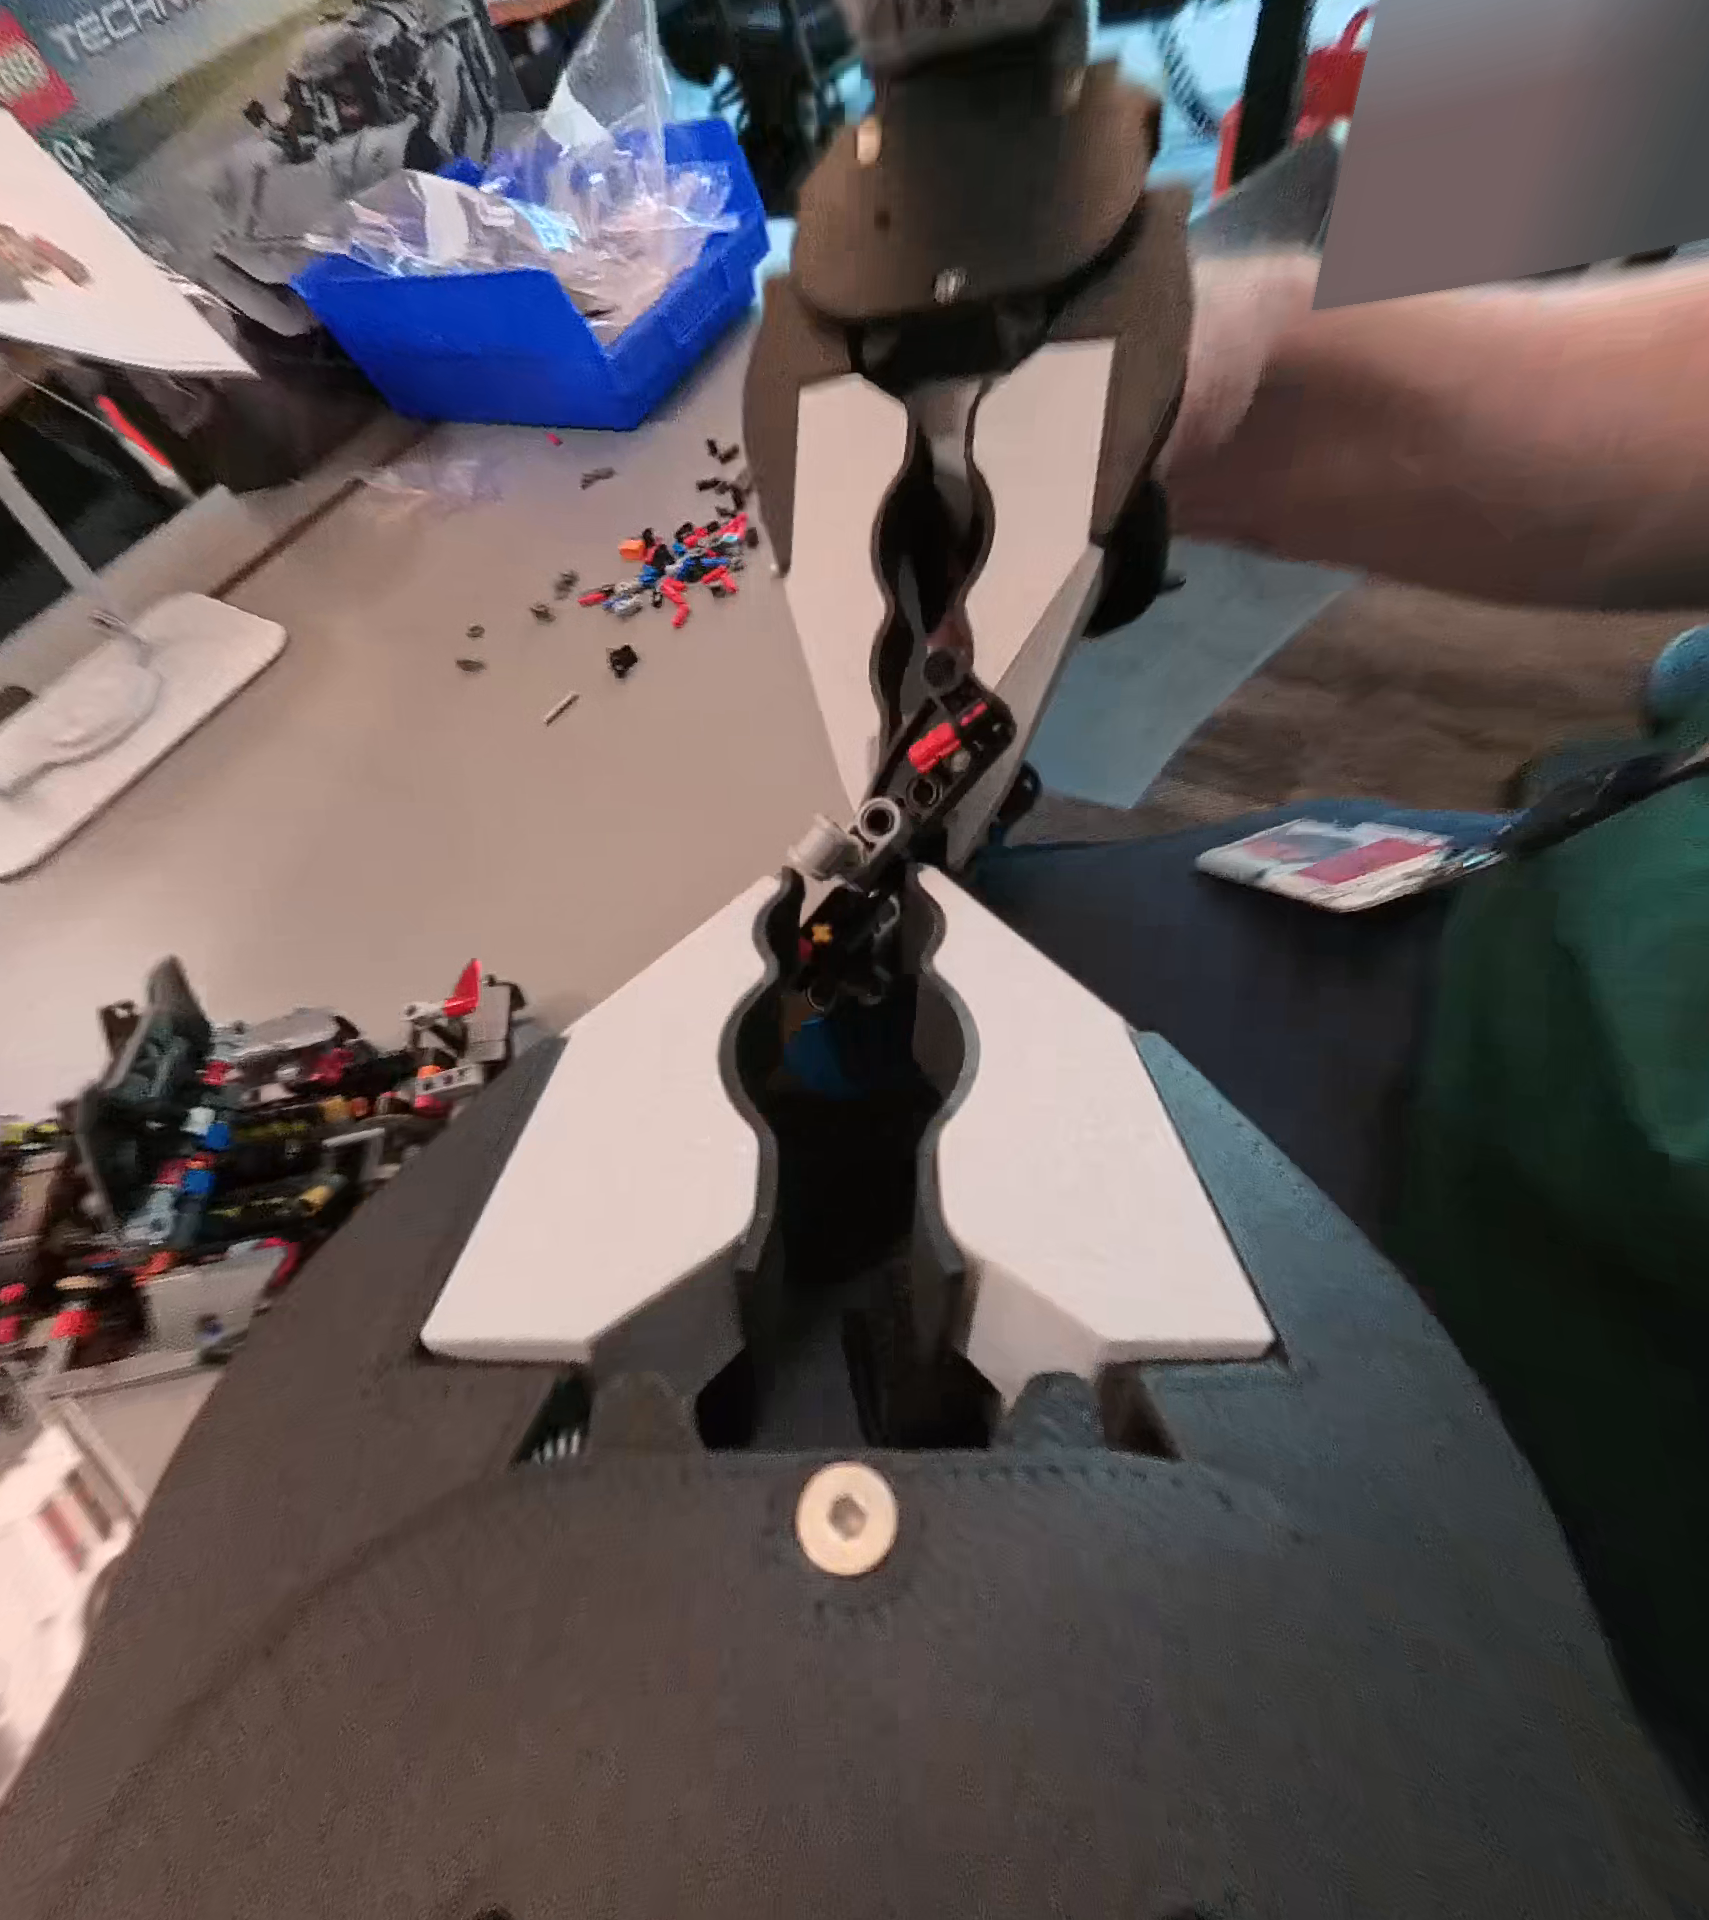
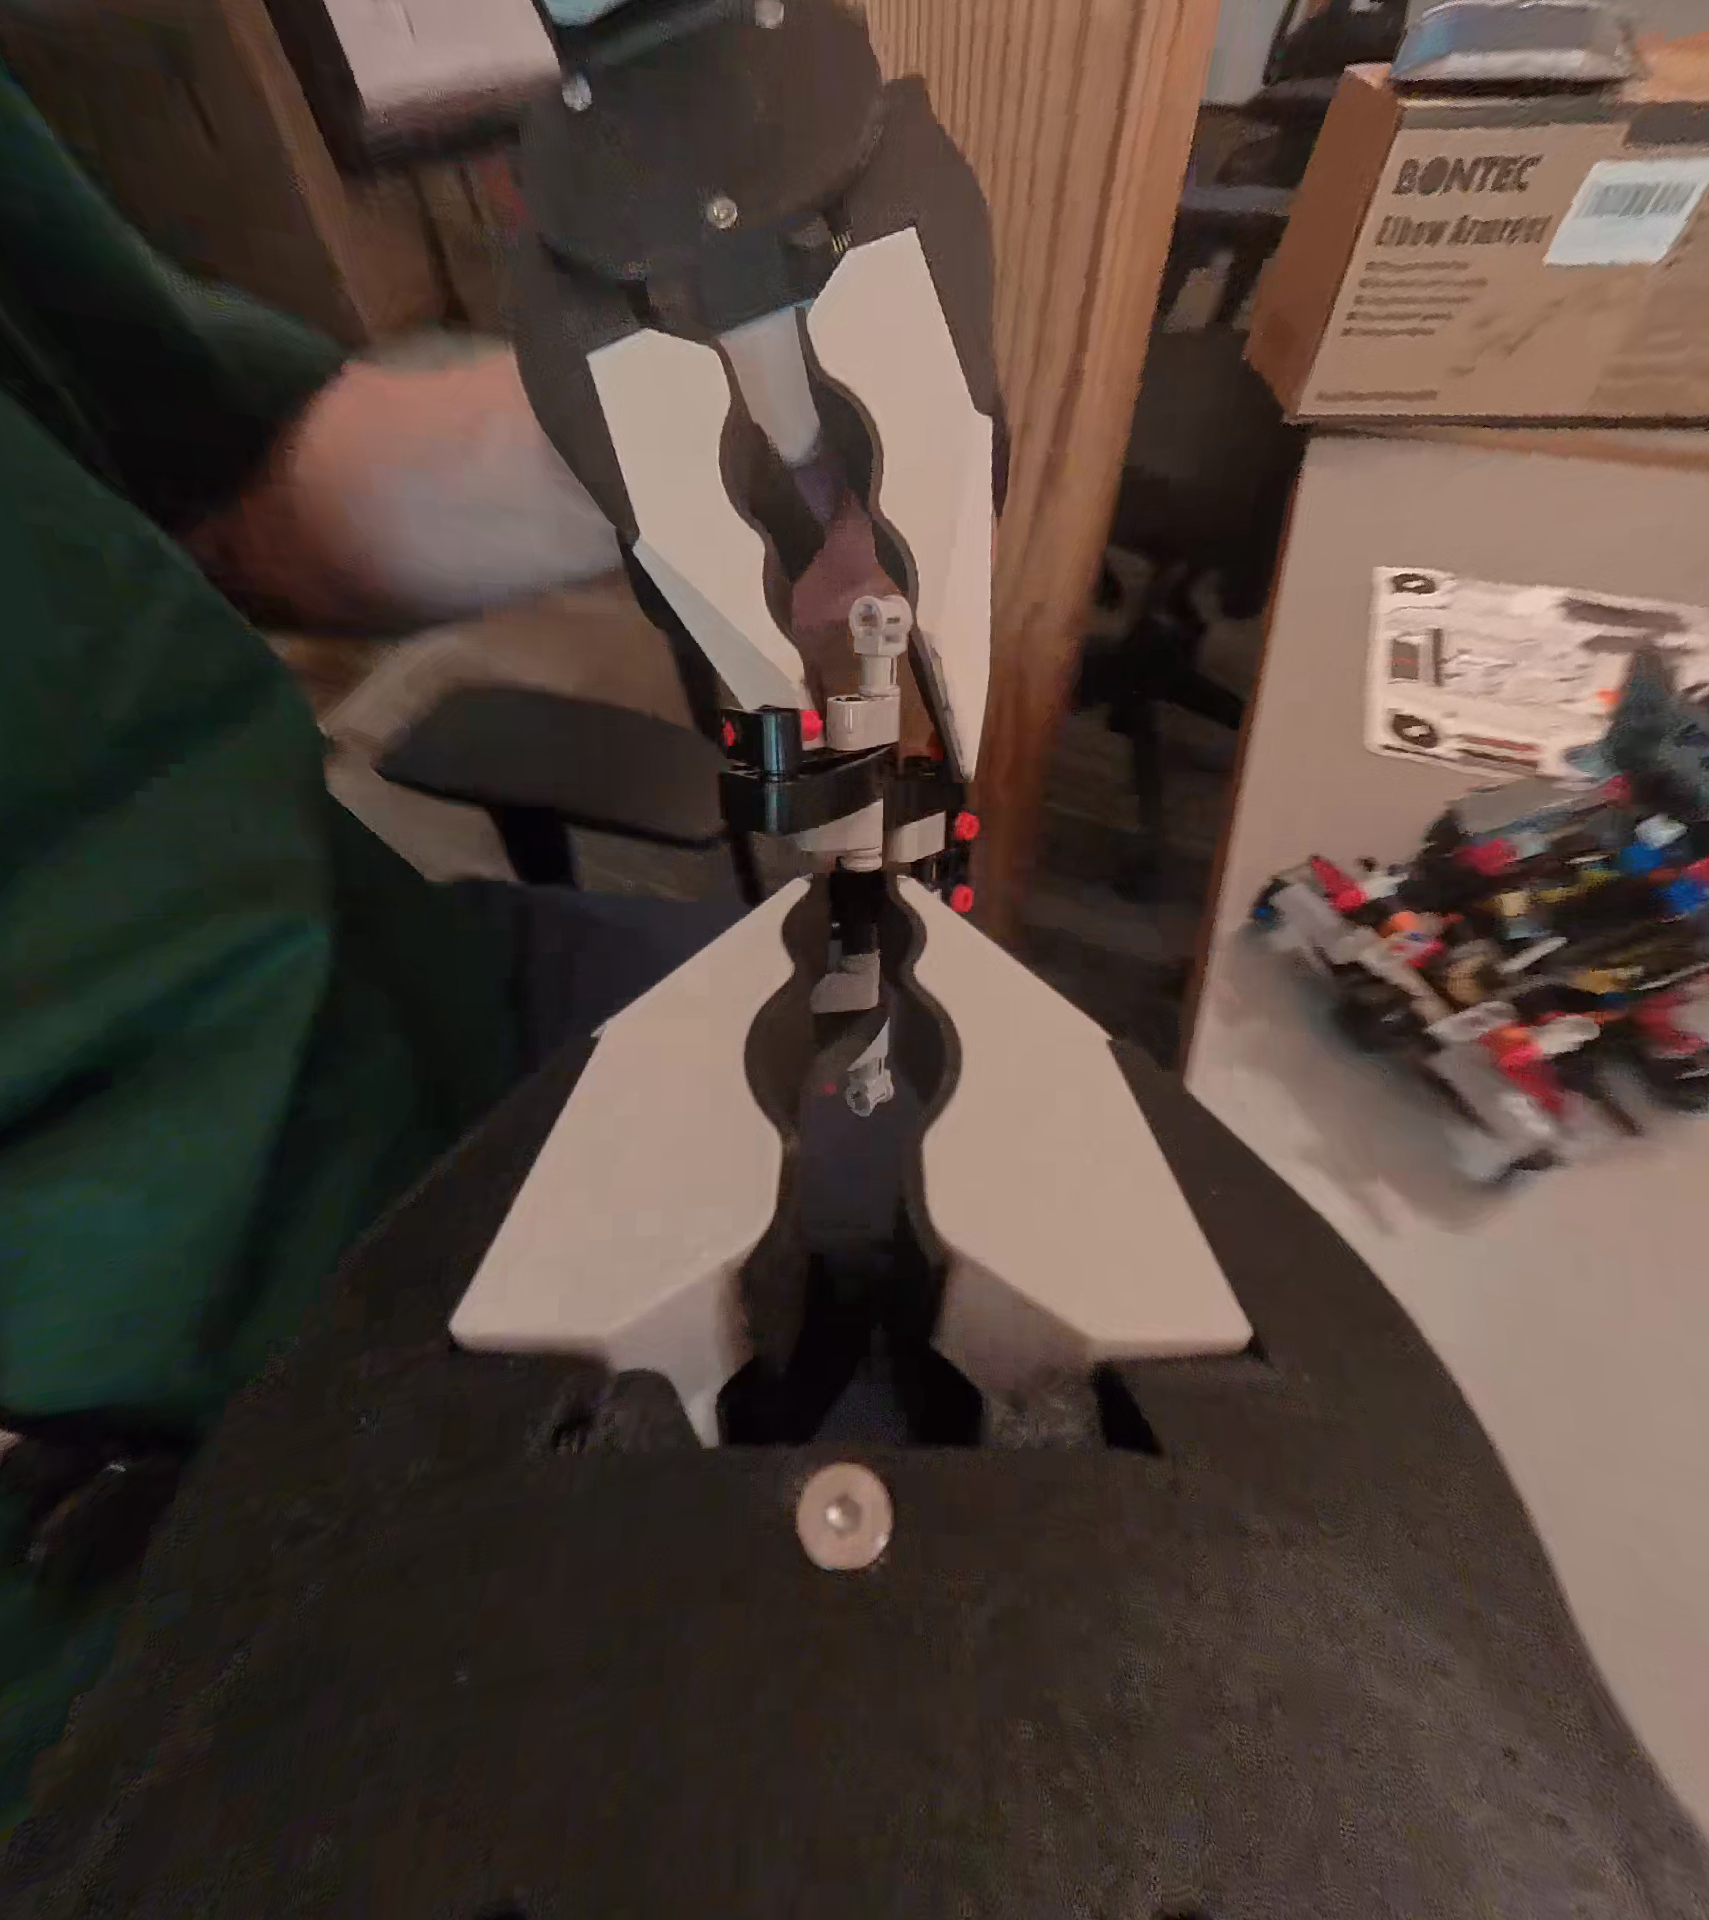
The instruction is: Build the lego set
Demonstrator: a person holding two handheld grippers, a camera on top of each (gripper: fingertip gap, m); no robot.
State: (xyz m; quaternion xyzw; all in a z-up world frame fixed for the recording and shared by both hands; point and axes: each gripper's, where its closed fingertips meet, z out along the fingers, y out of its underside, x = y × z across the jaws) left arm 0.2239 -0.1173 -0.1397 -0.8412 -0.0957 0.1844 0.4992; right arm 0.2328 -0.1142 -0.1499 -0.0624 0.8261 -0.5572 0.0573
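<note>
Lego pieces joined into a small black, grey and red assembly (image 1: 917,790) are held at the centre of both frames, between two grippers that meet tip to tip above the person's lap. In the left wrist view, the left gripper (image 1: 855,904) is closed down on the lower end of the assembly, its white fingers (image 1: 642,1164) nearly touching at the tips. The right gripper (image 1: 933,727) comes down from the top of that frame and is clamped on the upper end, with a forearm (image 1: 1504,447) behind it at the upper right.

In the right wrist view, the same assembly (image 2: 845,790) is seen with a black cross beam and red pins sticking out to both sides. The right gripper (image 2: 855,894) is pinched on its lower stem, and the left gripper (image 2: 865,665) is seen from above, holding the grey top part.

On the grey counter (image 1: 362,779), a large, partly built model (image 1: 206,1143) sits at the lower left, blurred. Loose small parts (image 1: 673,571) are scattered near the upper middle, just below a blue bin (image 1: 538,332) filled with clear plastic bags. A green sleeve (image 2: 81,831) fills the left of the right wrist view, and a cardboard box (image 2: 1536,260) stands at the upper right.
</note>
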